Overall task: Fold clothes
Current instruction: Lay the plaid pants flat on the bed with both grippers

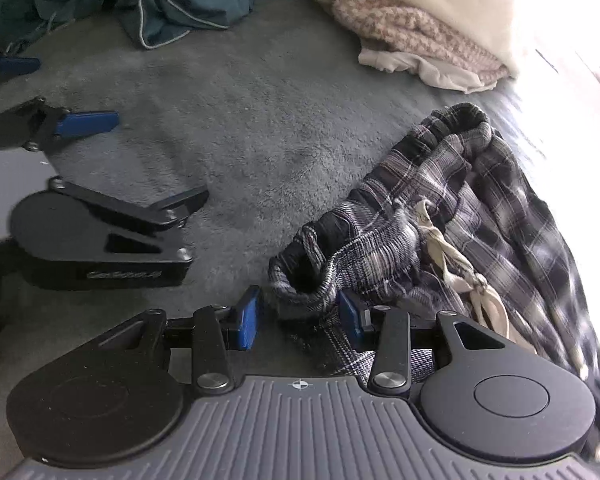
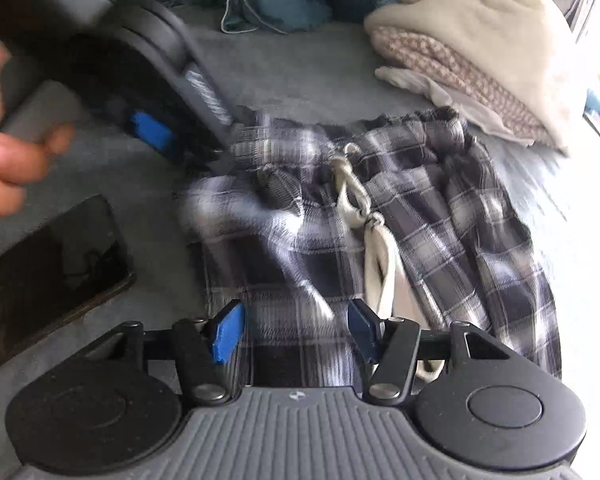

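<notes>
Dark plaid drawstring pants (image 1: 452, 216) lie crumpled on the grey bed cover, with a cream drawstring (image 1: 456, 264) knotted at the waist. My left gripper (image 1: 298, 316) is open, its blue pads on either side of the waistband's corner (image 1: 300, 280). In the right wrist view the pants (image 2: 400, 216) spread ahead, drawstring (image 2: 364, 216) in the middle. My right gripper (image 2: 296, 328) is open just above the plaid cloth. The left gripper also shows in the right wrist view (image 2: 204, 148), at the waistband's left end.
A folded pile of cream and knitted clothes (image 1: 420, 28) lies at the back right. Teal crumpled clothes (image 1: 172, 4) lie at the back left. A black phone (image 2: 48, 276) lies on the cover at the left. Another open gripper (image 1: 100, 152) shows at the left.
</notes>
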`<state>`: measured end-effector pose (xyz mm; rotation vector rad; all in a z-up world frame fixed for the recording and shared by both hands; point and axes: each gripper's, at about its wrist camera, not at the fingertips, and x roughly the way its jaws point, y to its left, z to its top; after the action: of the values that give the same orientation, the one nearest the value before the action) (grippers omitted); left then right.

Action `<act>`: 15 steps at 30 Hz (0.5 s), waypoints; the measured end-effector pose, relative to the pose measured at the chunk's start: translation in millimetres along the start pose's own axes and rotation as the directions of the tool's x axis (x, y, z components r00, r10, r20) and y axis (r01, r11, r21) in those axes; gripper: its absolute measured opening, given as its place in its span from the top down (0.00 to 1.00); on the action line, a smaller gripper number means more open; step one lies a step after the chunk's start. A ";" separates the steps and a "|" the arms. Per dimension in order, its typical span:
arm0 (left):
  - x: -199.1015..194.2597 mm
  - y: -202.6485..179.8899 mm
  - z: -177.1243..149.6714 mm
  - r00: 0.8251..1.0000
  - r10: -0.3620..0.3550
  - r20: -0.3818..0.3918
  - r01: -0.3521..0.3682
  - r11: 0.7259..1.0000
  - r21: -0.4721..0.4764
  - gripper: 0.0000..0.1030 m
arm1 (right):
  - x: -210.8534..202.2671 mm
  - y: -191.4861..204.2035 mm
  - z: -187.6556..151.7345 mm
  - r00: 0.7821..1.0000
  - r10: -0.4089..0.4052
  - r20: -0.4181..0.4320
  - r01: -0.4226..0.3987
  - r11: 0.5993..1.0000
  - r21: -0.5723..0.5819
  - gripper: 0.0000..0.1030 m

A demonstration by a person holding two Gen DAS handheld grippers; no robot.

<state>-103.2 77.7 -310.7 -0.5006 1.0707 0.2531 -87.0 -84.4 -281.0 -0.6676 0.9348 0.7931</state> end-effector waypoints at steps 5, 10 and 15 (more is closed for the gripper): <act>3.5 5.4 3.0 0.999 -0.048 0.025 0.050 0.994 -0.093 0.74 | 8.9 3.5 -11.3 1.000 -0.009 -0.017 0.010 1.000 0.006 0.36; -14.9 8.4 15.2 0.999 -0.040 -0.030 0.033 0.980 -0.197 0.89 | 1.0 -23.3 -6.9 0.996 0.083 -0.019 -0.078 0.978 0.192 0.85; -49.7 10.3 24.7 0.996 -0.016 -0.083 -0.001 0.979 -0.202 0.89 | -24.9 -55.1 -6.7 0.936 0.351 -0.004 -0.333 0.891 0.308 0.86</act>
<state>-111.7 101.2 -260.1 -0.7029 1.1313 0.3389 -53.6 -127.0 -253.2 -0.2585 1.2206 0.9191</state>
